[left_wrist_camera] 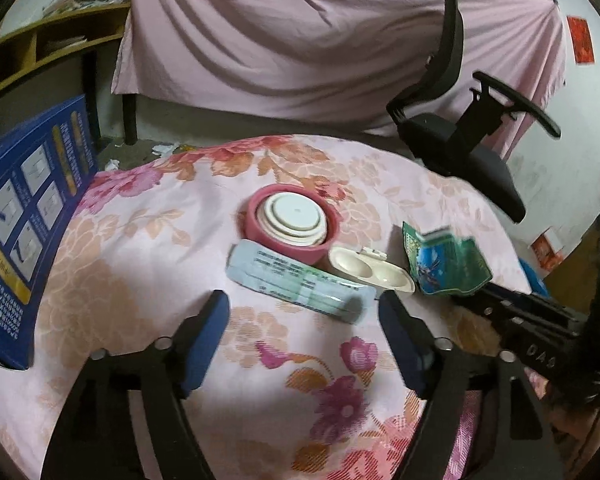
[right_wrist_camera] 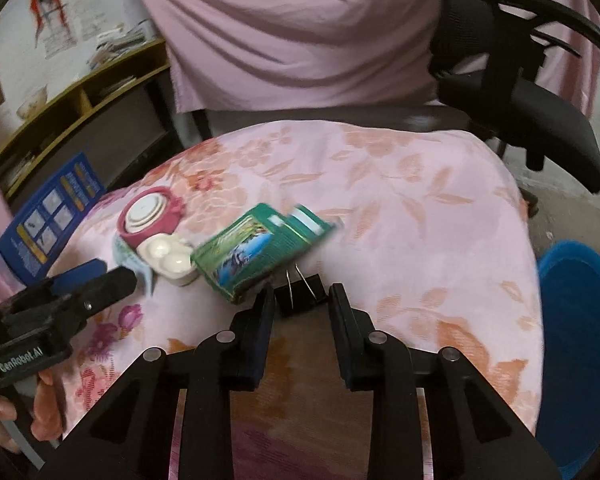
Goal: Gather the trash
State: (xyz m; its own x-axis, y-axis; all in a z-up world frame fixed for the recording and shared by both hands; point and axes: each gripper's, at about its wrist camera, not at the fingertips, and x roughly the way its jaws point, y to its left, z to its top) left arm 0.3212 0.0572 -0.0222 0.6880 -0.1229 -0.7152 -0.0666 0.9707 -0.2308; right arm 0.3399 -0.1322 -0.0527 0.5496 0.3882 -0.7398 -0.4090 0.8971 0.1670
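Judging nothing collected yet, I hold the right tool (right_wrist_camera: 300, 300) half-open, empty, around the black metal binder clip (right_wrist_camera: 300, 294), blue plastic bin (right_wrist_camera: 580, 340) at three o'clock, left tool (left_wrist_camera: 304, 312) wide open, empty.

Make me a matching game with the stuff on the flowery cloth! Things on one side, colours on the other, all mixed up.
Things:
1. round cup
2. torn packet
3. clip
4. bucket

Colours:
A. black
B. blue
C. pink with a white middle
D. green

Pairs: 1-C, 2-D, 3-A, 4-B
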